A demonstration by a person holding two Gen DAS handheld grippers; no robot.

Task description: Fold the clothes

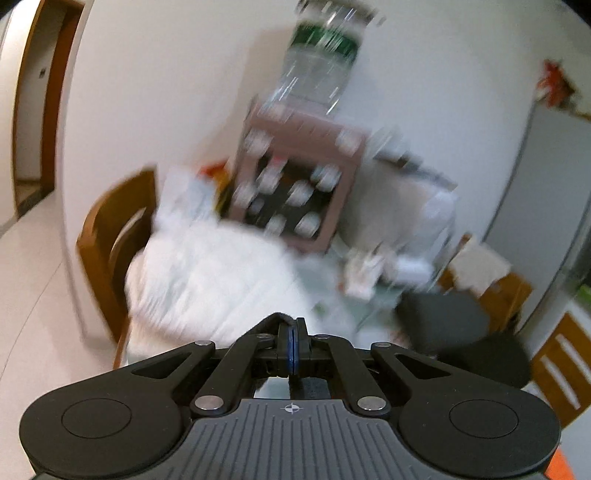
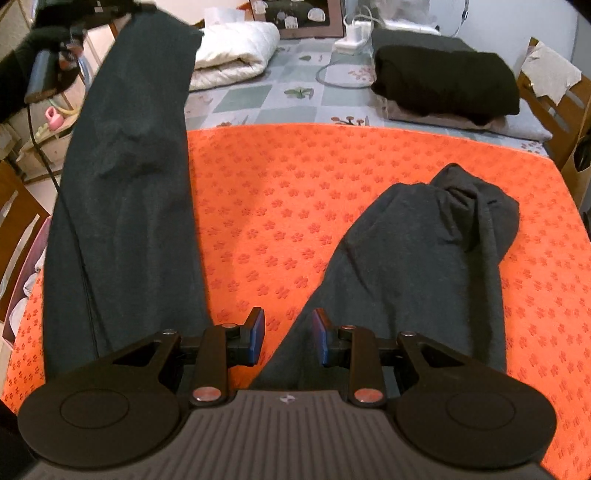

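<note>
Dark grey trousers lie on an orange flower-patterned mat [image 2: 295,192]. One leg [image 2: 125,184] hangs lifted from the upper left, held by my left gripper [image 2: 70,22] seen at the top left corner. The other leg [image 2: 424,266] lies crumpled on the mat. My right gripper [image 2: 288,336] is open, just above the mat at the near edge of the crumpled leg. In the blurred left wrist view my left gripper [image 1: 293,345] is shut, with a bit of dark fabric [image 1: 284,316] at its tips.
Behind the mat on the checked tablecloth [image 2: 258,96] lie a folded white quilt [image 2: 232,51] and a stack of folded dark clothes [image 2: 443,81]. Wooden chairs [image 2: 554,107] stand at the table's sides. A framed picture [image 1: 295,177] and a water bottle [image 1: 321,62] stand by the wall.
</note>
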